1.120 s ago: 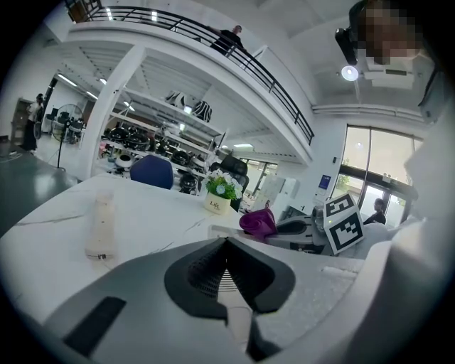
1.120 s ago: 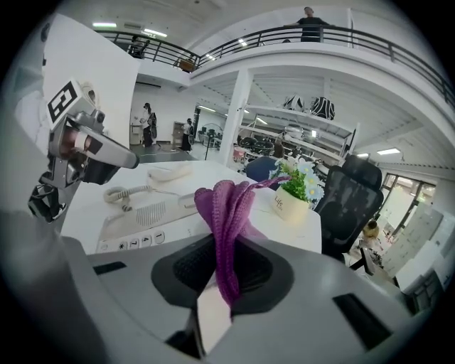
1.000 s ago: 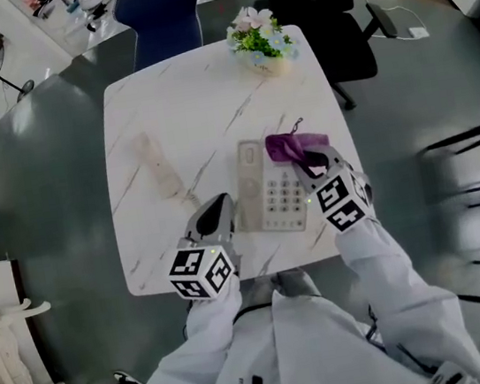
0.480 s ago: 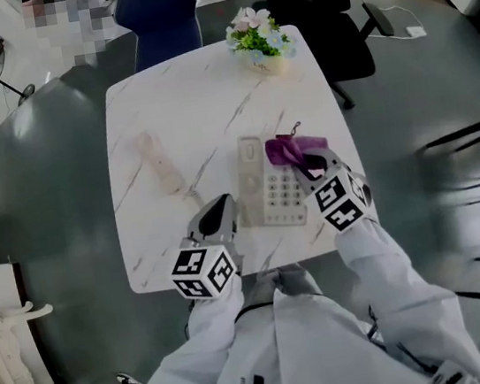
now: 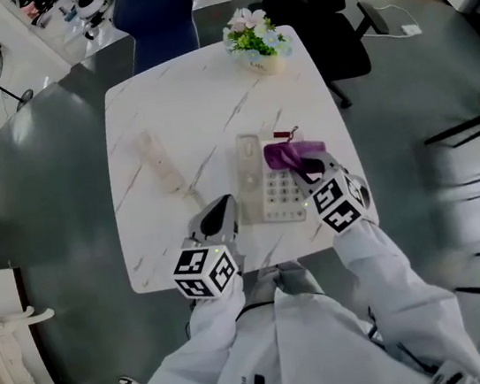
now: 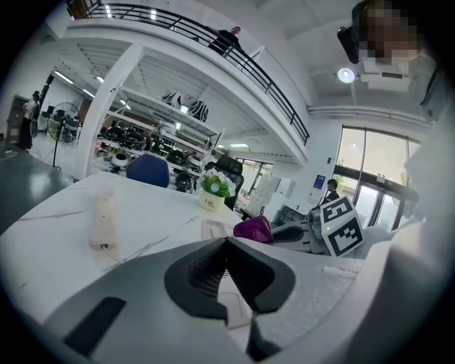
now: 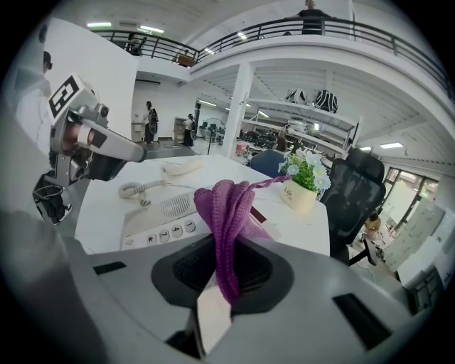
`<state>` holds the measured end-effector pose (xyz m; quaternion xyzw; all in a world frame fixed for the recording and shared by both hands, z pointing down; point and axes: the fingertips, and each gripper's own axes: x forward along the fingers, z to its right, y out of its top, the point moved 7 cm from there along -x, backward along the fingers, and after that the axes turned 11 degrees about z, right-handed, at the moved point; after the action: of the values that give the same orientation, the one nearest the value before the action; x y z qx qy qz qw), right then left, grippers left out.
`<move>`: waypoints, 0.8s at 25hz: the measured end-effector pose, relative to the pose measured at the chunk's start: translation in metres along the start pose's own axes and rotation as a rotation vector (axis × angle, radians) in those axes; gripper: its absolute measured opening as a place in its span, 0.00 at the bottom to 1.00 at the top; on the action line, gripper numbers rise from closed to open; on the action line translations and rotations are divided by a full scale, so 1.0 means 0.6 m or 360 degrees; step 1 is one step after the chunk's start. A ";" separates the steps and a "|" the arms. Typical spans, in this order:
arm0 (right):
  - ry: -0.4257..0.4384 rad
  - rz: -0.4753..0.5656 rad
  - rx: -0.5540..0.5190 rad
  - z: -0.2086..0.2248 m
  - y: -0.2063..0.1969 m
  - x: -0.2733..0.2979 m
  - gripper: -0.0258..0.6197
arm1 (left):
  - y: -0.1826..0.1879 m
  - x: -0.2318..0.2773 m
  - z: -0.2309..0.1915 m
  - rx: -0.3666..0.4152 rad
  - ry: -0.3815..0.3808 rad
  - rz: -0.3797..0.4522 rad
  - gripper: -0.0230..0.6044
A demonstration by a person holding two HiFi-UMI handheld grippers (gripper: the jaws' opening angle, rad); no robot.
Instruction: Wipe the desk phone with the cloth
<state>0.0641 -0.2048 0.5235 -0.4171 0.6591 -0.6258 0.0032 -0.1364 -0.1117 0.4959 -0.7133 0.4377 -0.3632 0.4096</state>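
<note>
Now, right tool (image 5: pixel 308 168): jaws clamped on a bunched fold of the purple cloth (image 5: pixel 285 152), which stands up between the pads in the right gripper view.
cloth: lies on the far right part of the desk phone (image 5: pixel 278 195), beyond the keypad, with a thin loop trailing off its far edge.
desk phone: pale, flat on the worktop (image 5: pixel 182 106) near the near edge, between the two tools.
handset (image 5: pixel 157 164): off the phone, lying on the worktop to its left, joined to it by a coiled cord (image 5: pixel 192 191).
left tool (image 5: pixel 220 209): jaws closed together with nothing between them, tips low over the worktop just beside the phone's near left corner.
flower pot (image 5: pixel 259 47): stands at the far edge of the worktop, well apart from the phone.
</note>
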 end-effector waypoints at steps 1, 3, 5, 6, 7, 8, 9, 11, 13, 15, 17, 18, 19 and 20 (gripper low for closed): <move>0.0001 -0.0001 0.0003 -0.002 0.000 -0.001 0.11 | 0.000 -0.001 0.001 0.0000 -0.0004 -0.0001 0.03; 0.0003 -0.0002 0.0007 -0.007 -0.001 -0.005 0.11 | 0.000 -0.002 0.003 0.0000 -0.0013 -0.0003 0.03; 0.0006 -0.0005 0.0012 -0.011 -0.002 -0.008 0.11 | -0.001 -0.004 0.006 0.0001 -0.0020 -0.0007 0.03; 0.0008 -0.0007 0.0015 -0.013 -0.003 -0.009 0.11 | -0.002 -0.005 0.008 0.0001 -0.0023 -0.0009 0.03; 0.0010 -0.0008 0.0018 -0.015 -0.004 -0.011 0.11 | -0.003 -0.006 0.009 0.0002 -0.0025 -0.0011 0.03; 0.0011 -0.0010 0.0020 -0.017 -0.005 -0.012 0.11 | -0.004 -0.007 0.010 0.0002 -0.0028 -0.0013 0.03; 0.0011 -0.0012 0.0020 -0.018 -0.006 -0.013 0.11 | -0.004 -0.008 0.010 0.0003 -0.0031 -0.0014 0.03; 0.0011 -0.0017 0.0022 -0.021 -0.007 -0.015 0.11 | -0.004 -0.009 0.011 0.0004 -0.0035 -0.0015 0.03; 0.0013 -0.0020 0.0026 -0.026 -0.008 -0.017 0.11 | -0.006 -0.012 0.012 0.0004 -0.0036 -0.0018 0.03; 0.0017 -0.0024 0.0031 -0.030 -0.010 -0.018 0.11 | -0.008 -0.014 0.011 0.0003 -0.0037 -0.0021 0.03; 0.0021 -0.0029 0.0034 -0.034 -0.013 -0.020 0.11 | -0.010 -0.016 0.012 0.0005 -0.0040 -0.0022 0.03; 0.0024 -0.0030 0.0034 -0.036 -0.014 -0.021 0.11 | -0.011 -0.017 0.013 0.0006 -0.0042 -0.0022 0.03; 0.0027 -0.0032 0.0034 -0.038 -0.014 -0.022 0.11 | -0.011 -0.018 0.014 0.0007 -0.0045 -0.0022 0.03; 0.0030 -0.0034 0.0035 -0.040 -0.015 -0.024 0.11 | -0.011 -0.019 0.015 0.0007 -0.0047 -0.0021 0.03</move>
<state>0.0654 -0.1759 0.5288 -0.4180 0.6478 -0.6369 -0.0053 -0.1301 -0.0969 0.4966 -0.7206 0.4259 -0.3563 0.4153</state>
